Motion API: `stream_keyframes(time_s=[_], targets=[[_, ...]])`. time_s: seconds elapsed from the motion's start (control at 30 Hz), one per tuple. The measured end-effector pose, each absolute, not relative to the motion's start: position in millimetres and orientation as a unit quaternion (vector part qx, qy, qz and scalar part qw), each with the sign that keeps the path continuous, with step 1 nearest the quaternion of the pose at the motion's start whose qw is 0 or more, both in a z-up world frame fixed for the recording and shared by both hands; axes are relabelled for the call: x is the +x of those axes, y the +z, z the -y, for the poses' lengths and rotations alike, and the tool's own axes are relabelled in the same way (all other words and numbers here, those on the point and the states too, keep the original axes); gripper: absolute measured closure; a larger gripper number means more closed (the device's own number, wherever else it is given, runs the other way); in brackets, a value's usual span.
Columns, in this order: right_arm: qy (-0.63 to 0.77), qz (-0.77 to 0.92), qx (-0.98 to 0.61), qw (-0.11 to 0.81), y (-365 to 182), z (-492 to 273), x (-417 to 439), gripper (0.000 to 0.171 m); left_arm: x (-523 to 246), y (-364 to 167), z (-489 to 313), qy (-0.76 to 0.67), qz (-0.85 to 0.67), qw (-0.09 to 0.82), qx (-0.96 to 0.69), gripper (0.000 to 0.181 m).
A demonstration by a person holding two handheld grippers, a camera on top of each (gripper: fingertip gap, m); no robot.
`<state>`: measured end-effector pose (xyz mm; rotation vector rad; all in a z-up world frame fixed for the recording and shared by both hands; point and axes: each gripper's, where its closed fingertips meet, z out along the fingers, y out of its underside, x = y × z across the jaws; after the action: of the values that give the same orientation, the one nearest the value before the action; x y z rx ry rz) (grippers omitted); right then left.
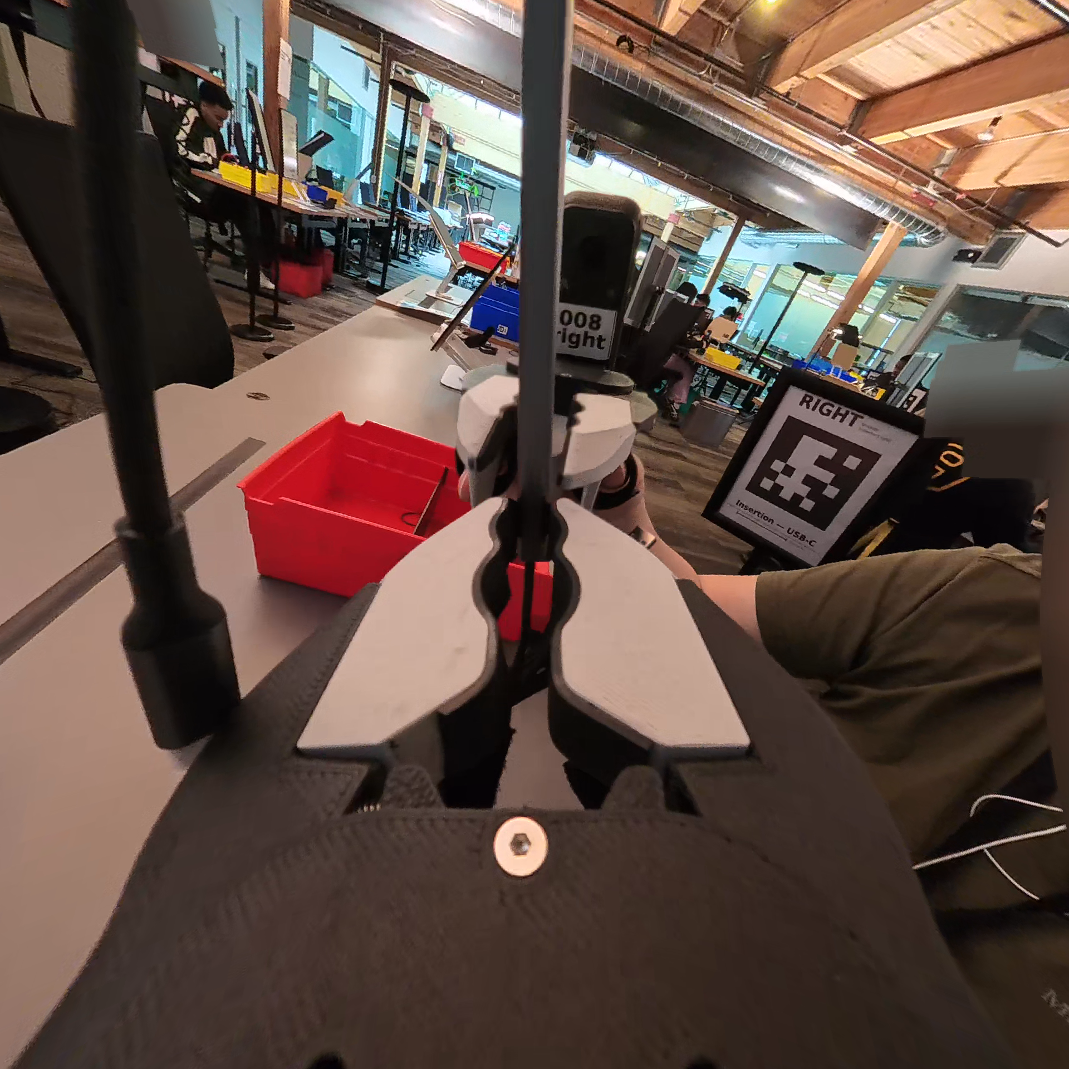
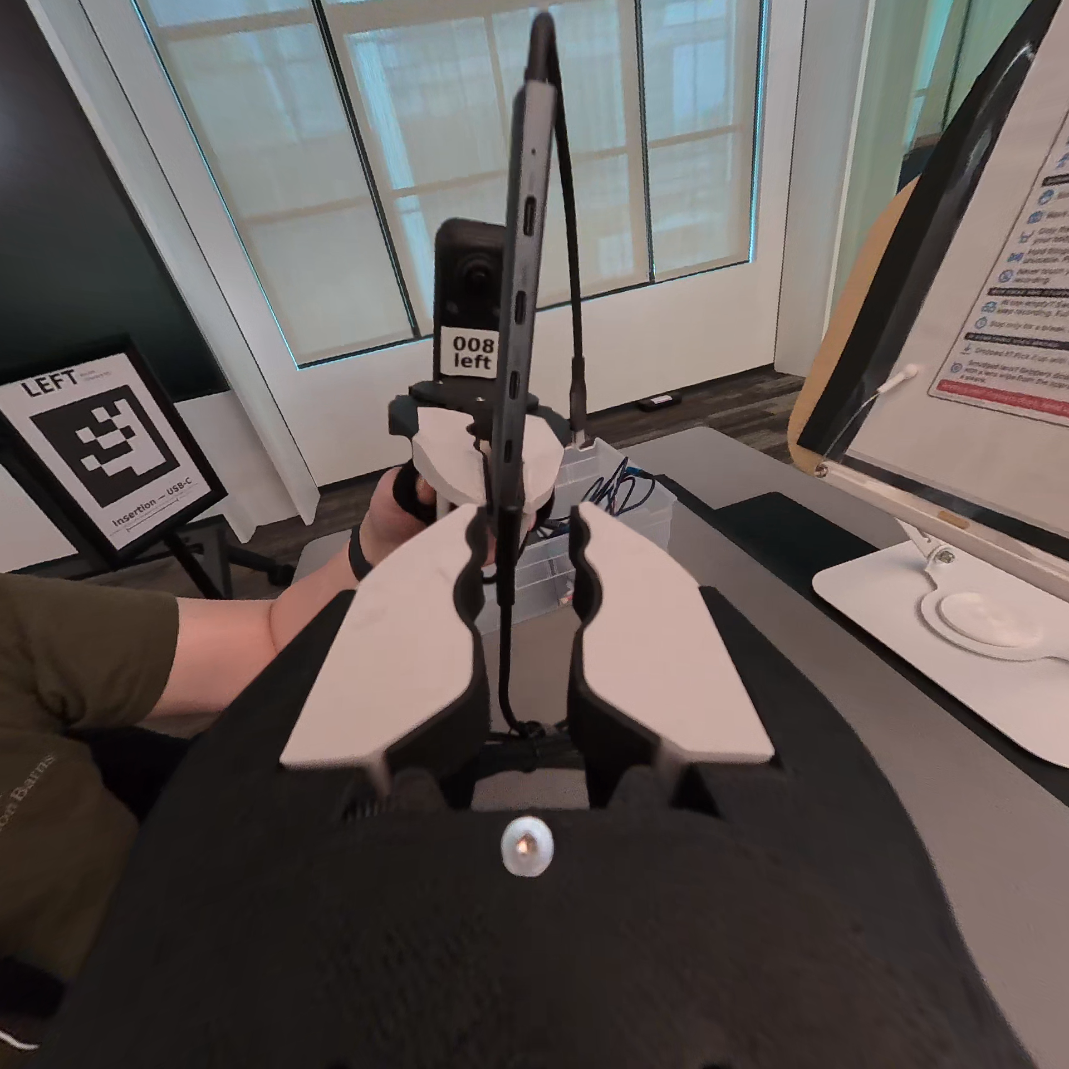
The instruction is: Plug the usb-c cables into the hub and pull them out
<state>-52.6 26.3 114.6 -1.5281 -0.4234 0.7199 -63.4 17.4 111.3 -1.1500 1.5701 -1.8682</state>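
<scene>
An open-plan workshop office: long desks point(image 1: 277, 191) with parts bins point(image 1: 246, 172), exposed timber ceiling beams point(image 1: 902, 40)

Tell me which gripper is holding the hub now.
The left gripper: its fingers are shut on the upright grey hub. The right gripper is open, touching nothing.

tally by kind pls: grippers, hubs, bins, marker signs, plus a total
grippers: 2, left gripper, right gripper
hub: 1
bins: 2, red bin, clear box
marker signs: 2
total: 7
</scene>
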Motion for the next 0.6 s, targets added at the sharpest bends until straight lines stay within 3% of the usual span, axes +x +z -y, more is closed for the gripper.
stream_keyframes(time_s=[0.07, 0.1, 0.5, 0.6], targets=[[0.322, 0.19, -0.674, 0.637, 111.1, -27.0, -56.3, 0.151, -63.3, 111.5, -16.5, -0.672, -0.57, 0.223, -0.416, 0.172], [0.336, 0.196, -0.667, 0.635, 112.3, -24.8, -59.5, 0.162, -62.3, 110.5, -17.7, -0.667, -0.571, 0.231, -0.419, 0.172], [0.413, 0.181, -0.657, 0.604, 118.6, -17.4, -58.5, 0.162, -61.6, 123.6, -14.4, -0.673, -0.548, 0.258, -0.424, 0.173], [0.411, 0.112, -0.627, 0.653, 138.6, -9.5, -7.4, 0.162, -96.7, 163.5, -72.6, -0.726, -0.432, 0.335, -0.417, 0.173]])
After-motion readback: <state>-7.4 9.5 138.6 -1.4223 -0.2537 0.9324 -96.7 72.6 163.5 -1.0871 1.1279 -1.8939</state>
